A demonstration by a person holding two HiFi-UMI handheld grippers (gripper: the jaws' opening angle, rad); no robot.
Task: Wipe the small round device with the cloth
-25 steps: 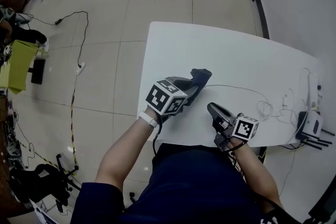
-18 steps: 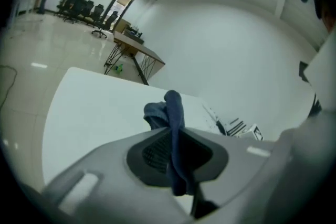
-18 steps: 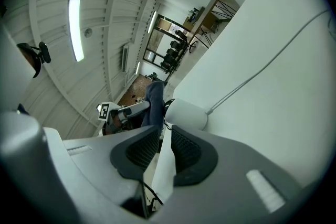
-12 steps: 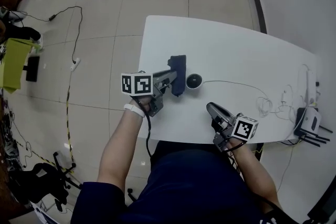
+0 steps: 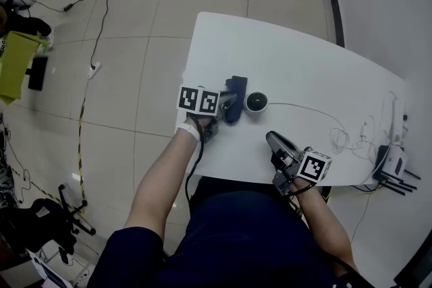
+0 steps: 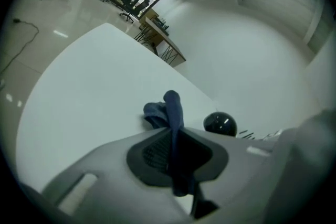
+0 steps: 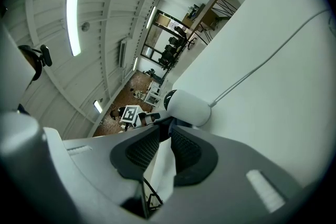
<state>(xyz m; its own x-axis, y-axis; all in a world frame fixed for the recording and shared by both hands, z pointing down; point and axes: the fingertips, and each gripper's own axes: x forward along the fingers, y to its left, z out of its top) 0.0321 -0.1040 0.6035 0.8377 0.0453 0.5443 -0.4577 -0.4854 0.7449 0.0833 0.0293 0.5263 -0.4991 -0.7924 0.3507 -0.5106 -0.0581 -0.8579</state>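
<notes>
The small round device [image 5: 256, 102], a black dome on a white base, sits near the middle of the white table [image 5: 304, 71]. In the left gripper view the small round device [image 6: 220, 123] lies just right of the jaws. My left gripper [image 5: 224, 104] is shut on a dark blue cloth [image 5: 235, 108], which hangs beside the device's left side. The cloth [image 6: 170, 110] stands pinched between the pads. My right gripper [image 5: 272, 139] rests at the table's front edge with a narrow gap and nothing in it. Its own view looks toward the device [image 7: 186, 106].
A thin cable [image 5: 304, 110] runs from the device to a tangle of white cords [image 5: 344, 139] at the right. A router with antennas [image 5: 395, 162] sits at the table's right corner. The table's left edge [image 5: 190, 77] drops to tiled floor.
A second ago the cloth lay over the device. The left gripper drew it off to the left, uncovering the dome, and now holds it close beside it. The right gripper has not moved.
</notes>
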